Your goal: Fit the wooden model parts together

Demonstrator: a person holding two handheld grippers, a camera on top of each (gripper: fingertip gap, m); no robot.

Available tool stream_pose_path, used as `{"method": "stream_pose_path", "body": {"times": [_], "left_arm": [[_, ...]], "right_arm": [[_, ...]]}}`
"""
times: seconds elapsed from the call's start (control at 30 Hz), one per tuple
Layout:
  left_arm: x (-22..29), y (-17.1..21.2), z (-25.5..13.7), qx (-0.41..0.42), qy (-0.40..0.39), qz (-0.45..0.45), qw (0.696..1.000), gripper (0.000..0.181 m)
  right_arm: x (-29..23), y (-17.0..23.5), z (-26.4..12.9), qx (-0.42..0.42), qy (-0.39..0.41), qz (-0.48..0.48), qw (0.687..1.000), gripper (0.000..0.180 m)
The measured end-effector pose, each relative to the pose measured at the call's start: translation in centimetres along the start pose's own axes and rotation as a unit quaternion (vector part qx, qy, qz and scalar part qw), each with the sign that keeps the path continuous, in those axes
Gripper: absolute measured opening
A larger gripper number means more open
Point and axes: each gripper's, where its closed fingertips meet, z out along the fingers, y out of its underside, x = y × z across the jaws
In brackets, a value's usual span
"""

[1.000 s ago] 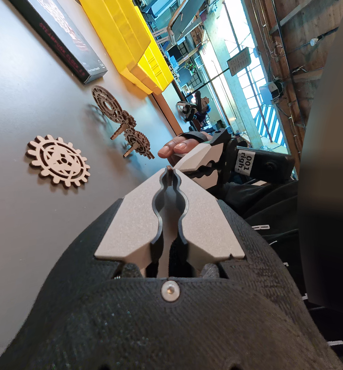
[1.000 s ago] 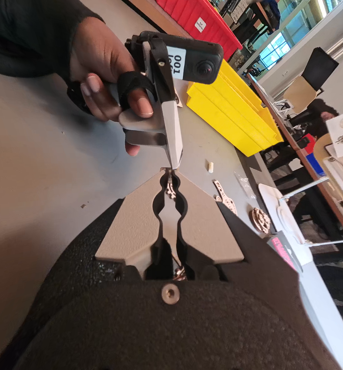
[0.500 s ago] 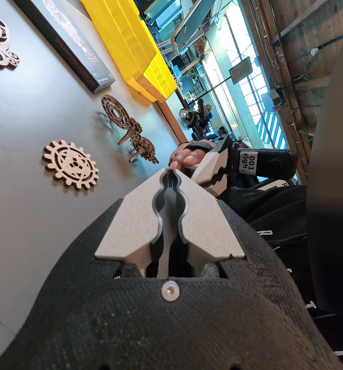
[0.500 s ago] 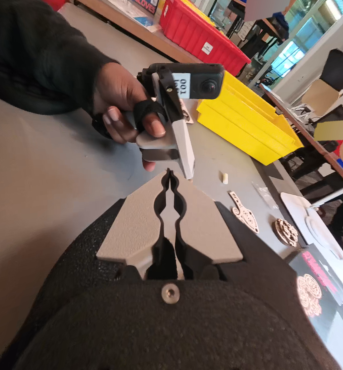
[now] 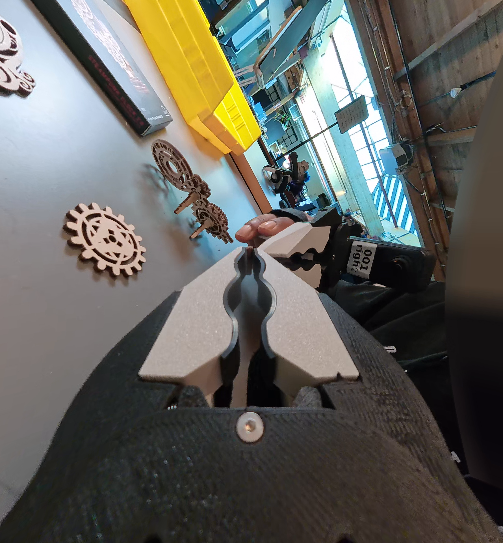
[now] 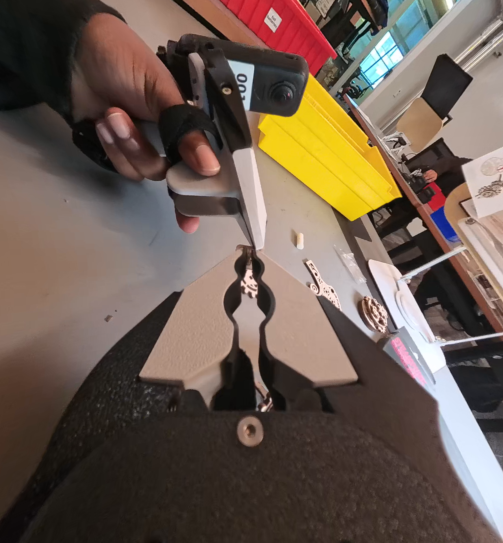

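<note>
Well | grey table [image 5: 33, 308] w/ yellow bins [image 5: 197, 73] | workshop bkgd, windows [image 5: 370, 141]

1. Grey table [image 5: 39, 323], matte top.
2. Yellow bins [image 6: 326, 158] stacked at the far edge; red bin [image 6: 288, 26] behind.
3. Tall windows [image 5: 362, 141], bright daylight.
4. Wood-plank wall [image 5: 438, 58] with cabling.
5. Chair [image 6: 420, 123] beyond.

Bare table [image 5: 39, 338] left of left claw [image 5: 249, 255]; gear assembly [image 5: 194, 191] ahead; right claw [image 5: 273, 249] crowds tip.
</note>
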Motion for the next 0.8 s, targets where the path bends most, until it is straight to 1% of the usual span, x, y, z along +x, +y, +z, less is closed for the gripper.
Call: {"method": "stream_pose_path", "body": {"times": [0.17, 0.27, 0.4, 0.47, 0.6, 0.8], "left_arm": [[-0.1, 0.0, 0.0, 0.001, 0.000, 0.001, 1.000, 0.002], [-0.3, -0.3, -0.1, 0.008, -0.008, 0.009, 1.000, 0.002], [-0.5, -0.4, -0.2, 0.009, -0.013, 0.012, 1.000, 0.002], [-0.4, -0.4, -0.2, 0.009, -0.016, 0.018, 1.000, 0.002], [-0.3, -0.5, 0.0, 0.011, -0.017, 0.020, 1.000, 0.002], [-0.4, -0.7, -0.2, 0.019, -0.019, 0.010, 1.000, 0.002]], "right_arm": [[-0.1, -0.1, 0.0, 0.005, -0.002, 0.001, 1.000, 0.000], [-0.8, -0.8, -0.2, 0.026, -0.029, 0.018, 0.999, 0.000], [0.0, -1.1, -0.5, 0.035, -0.011, 0.030, 0.999, 0.000], [0.7, -0.7, -0.4, 0.027, 0.006, 0.031, 0.999, 0.000], [0.3, 0.0, 0.1, 0.002, 0.009, 0.015, 1.000, 0.007], [0.3, 0.4, 0.5, -0.017, 0.019, -0.003, 1.000, 0.005]]}}
